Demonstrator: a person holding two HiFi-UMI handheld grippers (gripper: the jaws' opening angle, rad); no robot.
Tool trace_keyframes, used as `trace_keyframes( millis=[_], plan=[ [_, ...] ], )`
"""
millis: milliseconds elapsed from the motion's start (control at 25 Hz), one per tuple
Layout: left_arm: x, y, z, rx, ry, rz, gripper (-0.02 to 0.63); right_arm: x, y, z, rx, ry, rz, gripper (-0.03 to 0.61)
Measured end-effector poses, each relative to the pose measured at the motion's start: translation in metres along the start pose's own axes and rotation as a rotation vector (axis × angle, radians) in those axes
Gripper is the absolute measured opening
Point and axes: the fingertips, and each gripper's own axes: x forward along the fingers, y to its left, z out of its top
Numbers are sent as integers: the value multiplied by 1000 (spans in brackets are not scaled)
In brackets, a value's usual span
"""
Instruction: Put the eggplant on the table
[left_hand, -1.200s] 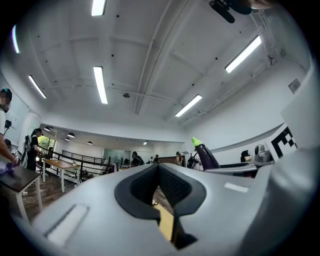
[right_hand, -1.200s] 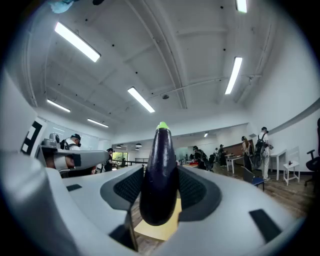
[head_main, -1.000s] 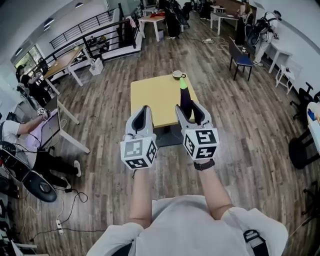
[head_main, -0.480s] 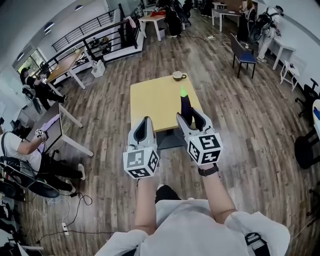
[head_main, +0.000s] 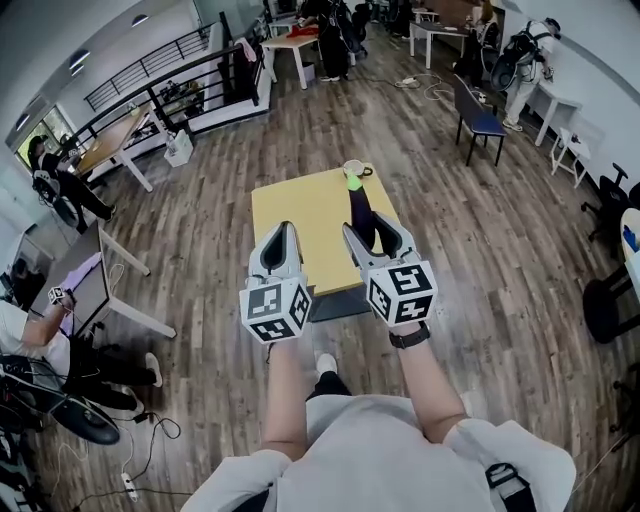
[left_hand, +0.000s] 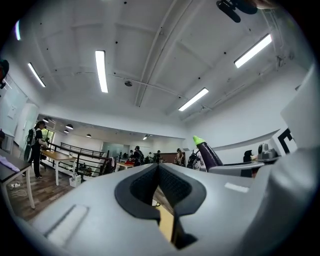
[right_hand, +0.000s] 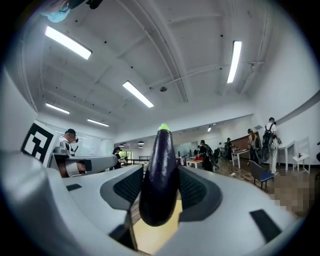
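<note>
Now your right gripper (head_main: 368, 226) pinches the eggplant (right_hand: 159, 175) upright in its jaws above the yellow worktop (head_main: 300, 215). The jaws of your left gripper (head_main: 280, 236) are pressed together, empty. Glossy skin likely slips: grip mid-body, gently.

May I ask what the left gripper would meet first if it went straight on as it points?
Probably nothing close: the left gripper points roughly level over the yellow table, seemingly above its top. The cup at the far edge sits right of that line, though depth is unclear.
</note>
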Motion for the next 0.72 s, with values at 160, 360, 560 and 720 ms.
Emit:
trace_keyframes(
  millis=[160,360,560,720],
  plan=[
    [45,38,12,17,-6,-16,9,53,-5,13,-5,-20,-33,216],
    [84,78,3,8,8,-49,9,114,-5,13,-8,-12,-66,216],
    [118,120,0,-5,-3,-70,9,172,3,6,-7,-10,-71,216],
    [144,157,-7,-18,-6,-69,9,214,10,-5,-9,0,-71,216]
  ],
)
